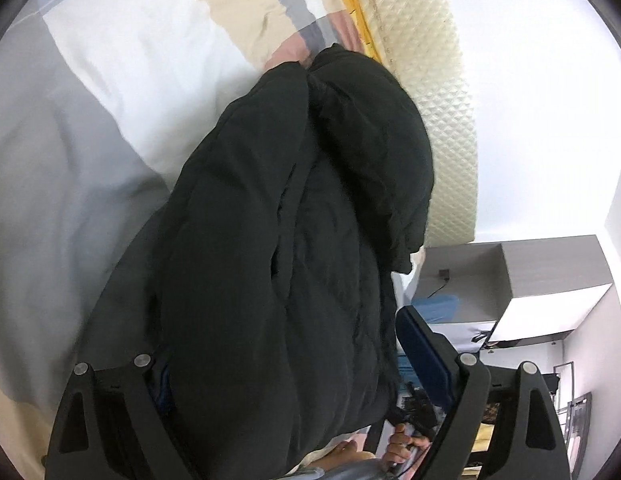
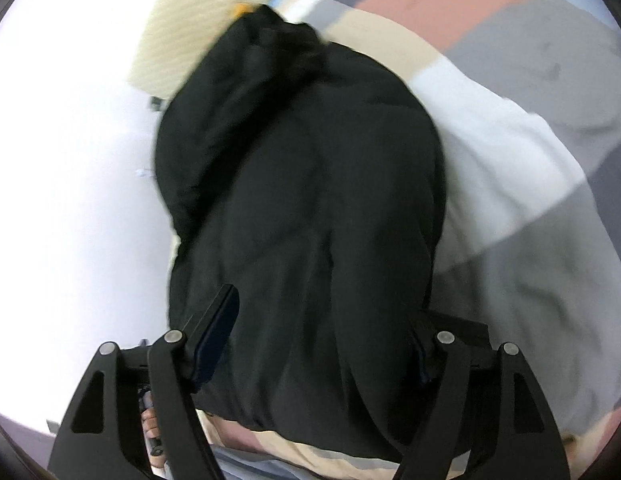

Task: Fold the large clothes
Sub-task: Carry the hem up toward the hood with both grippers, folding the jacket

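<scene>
- From here I see the black jacket lying bundled on the bed, on a bedspread checked in white, grey, beige and pink.
- The jacket is padded and folded over on itself; 1 thick fold runs along its far side in the left wrist view.
- In the right wrist view the jacket fills the middle, with the bedspread to its right and a white wall to its left.
- My left tool stands wide. The jacket bulges up between its 2 fingers, but the blue pad on the right finger stands clear of the cloth. The left finger is half hidden behind the jacket, so I cannot tell whether it touches.
- My right tool is also spread wide, straddling the near end of the jacket. Its left pad lies just beside the cloth; the right one is mostly sunk behind a fold. I see no pinch on the fabric.
- A cream quilted headboard stands at the far end of the bed, just past the jacket.
- A hand shows low in the left wrist view, wrapped around a dark handle.
- A grey cabinet sits beyond the bed against the wall.
</scene>
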A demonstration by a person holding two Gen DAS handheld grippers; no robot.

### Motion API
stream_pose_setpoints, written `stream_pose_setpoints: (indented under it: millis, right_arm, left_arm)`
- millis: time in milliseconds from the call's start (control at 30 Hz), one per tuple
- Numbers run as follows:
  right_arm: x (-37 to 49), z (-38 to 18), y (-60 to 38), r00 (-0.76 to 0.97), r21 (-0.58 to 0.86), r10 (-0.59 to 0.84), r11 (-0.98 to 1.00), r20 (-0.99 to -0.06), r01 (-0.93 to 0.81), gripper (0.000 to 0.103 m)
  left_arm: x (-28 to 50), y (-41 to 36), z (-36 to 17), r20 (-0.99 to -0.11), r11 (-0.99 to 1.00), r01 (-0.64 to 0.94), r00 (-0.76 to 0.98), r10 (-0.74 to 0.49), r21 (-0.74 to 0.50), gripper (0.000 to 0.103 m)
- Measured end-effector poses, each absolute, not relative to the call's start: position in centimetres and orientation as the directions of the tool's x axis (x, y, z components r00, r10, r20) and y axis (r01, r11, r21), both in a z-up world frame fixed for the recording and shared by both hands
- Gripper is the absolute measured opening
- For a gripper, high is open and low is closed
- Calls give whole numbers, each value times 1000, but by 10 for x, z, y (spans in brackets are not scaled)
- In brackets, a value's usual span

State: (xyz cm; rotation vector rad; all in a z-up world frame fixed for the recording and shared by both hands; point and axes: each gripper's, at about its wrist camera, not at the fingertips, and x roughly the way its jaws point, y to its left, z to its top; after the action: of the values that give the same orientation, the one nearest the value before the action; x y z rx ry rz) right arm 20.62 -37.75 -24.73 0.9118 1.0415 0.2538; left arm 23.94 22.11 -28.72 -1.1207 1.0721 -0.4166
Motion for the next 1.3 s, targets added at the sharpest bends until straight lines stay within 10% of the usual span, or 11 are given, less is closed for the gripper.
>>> stream_pose_setpoints:
  millis: [267, 467, 667, 1300]
  right_arm:
    - [203, -277, -389, 442, 685, 530, 626, -724, 372, 51]
    - [199, -266, -387, 487, 676, 493, 653, -721, 341, 19]
    - [194, -241, -393, 556, 699, 472, 642, -684, 315, 9]
    - [125, -127, -427, 675, 795, 535, 594, -508, 128, 3]
  left_arm:
    - [253, 210, -302, -596, 538, -257, 378, -708, -803, 84]
    - [254, 209, -305, -625, 564, -270, 373, -686, -781, 45]
    - [234, 206, -278, -641, 626, -203, 441, -628, -753, 14]
    - [146, 220, -148, -554, 599, -125, 560, -616, -791, 6]
